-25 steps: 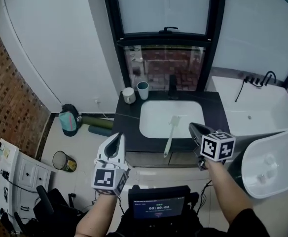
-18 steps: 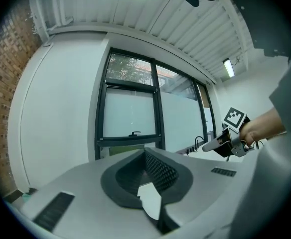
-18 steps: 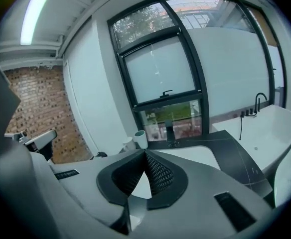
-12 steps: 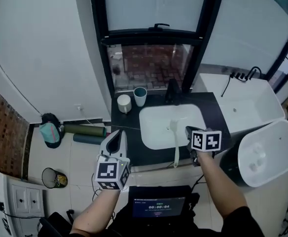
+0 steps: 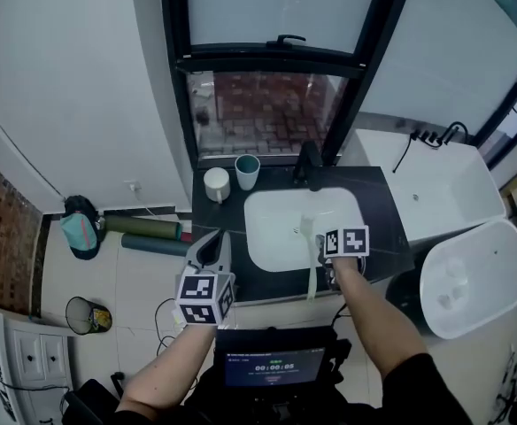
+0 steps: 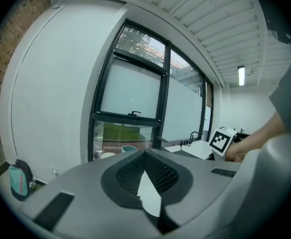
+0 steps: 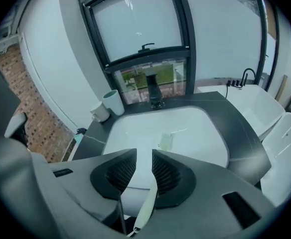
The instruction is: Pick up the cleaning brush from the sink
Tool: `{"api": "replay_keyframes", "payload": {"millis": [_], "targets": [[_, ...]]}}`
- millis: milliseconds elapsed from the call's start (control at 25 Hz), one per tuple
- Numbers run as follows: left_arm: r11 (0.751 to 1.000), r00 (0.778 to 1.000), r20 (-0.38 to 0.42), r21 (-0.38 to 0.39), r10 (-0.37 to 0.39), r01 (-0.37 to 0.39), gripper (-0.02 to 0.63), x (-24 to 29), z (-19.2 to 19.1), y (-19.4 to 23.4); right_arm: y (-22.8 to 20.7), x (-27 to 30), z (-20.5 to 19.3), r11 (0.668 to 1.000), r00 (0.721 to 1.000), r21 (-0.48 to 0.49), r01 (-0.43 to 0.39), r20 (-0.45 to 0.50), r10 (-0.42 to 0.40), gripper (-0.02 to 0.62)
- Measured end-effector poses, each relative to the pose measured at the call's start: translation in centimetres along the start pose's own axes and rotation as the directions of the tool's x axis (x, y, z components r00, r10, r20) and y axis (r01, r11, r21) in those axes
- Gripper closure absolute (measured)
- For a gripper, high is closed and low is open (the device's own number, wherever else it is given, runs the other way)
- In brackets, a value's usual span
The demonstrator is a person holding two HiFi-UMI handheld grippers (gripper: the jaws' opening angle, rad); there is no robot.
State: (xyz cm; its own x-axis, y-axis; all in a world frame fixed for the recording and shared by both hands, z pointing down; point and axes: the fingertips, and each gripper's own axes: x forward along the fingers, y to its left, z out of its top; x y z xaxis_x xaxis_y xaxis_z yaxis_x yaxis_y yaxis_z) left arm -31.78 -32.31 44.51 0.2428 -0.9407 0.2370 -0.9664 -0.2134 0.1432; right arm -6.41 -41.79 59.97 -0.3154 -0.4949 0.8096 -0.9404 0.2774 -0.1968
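Pale-green cleaning brush [image 7: 150, 195] handle between just-opening, half-spread jaws of right claw [image 7: 144, 153]; left claw [image 6: 144, 154] pressed together.

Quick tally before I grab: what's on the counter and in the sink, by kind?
Cups: 2, white cup and teal cup
Brush: 1
Faucet: 1
Total: 4
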Motion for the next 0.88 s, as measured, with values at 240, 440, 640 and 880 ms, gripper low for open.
{"api": "replay_keyframes", "payload": {"millis": [240, 440, 640, 880], "targets": [[0.996, 0.989, -0.127, -0.058, -0.081, 0.075, 0.603, 4.1, -3.4, -1.5, -0.3, 4.4, -1.6, 0.999, 0.991, 0.022, -0.045, -0.123, 0.047, 0.416], [0.995, 0.955, -0.284, -0.08, -0.086, 0.066, 0.594, 9.1, -6.9, -2.0, -1.7, 8.3, -2.0, 1.0, 0.978, -0.009, -0.022, -0.208, 0.02, 0.416], [0.983, 0.904, -0.422, -0.185, -0.069, -0.012, 0.592, 14.0, -10.5, -1.7, -3.9, 12.3, -2.3, 0.997, 0.956, -0.073, 0.002, -0.292, -0.024, 0.416], [0.965, 0.851, -0.524, -0.242, -0.042, -0.102, 0.534, 18.1, -13.8, -1.7, -5.4, 16.7, -4.1, 0.997, 0.905, -0.076, -0.017, -0.424, -0.017, 0.416]]}}
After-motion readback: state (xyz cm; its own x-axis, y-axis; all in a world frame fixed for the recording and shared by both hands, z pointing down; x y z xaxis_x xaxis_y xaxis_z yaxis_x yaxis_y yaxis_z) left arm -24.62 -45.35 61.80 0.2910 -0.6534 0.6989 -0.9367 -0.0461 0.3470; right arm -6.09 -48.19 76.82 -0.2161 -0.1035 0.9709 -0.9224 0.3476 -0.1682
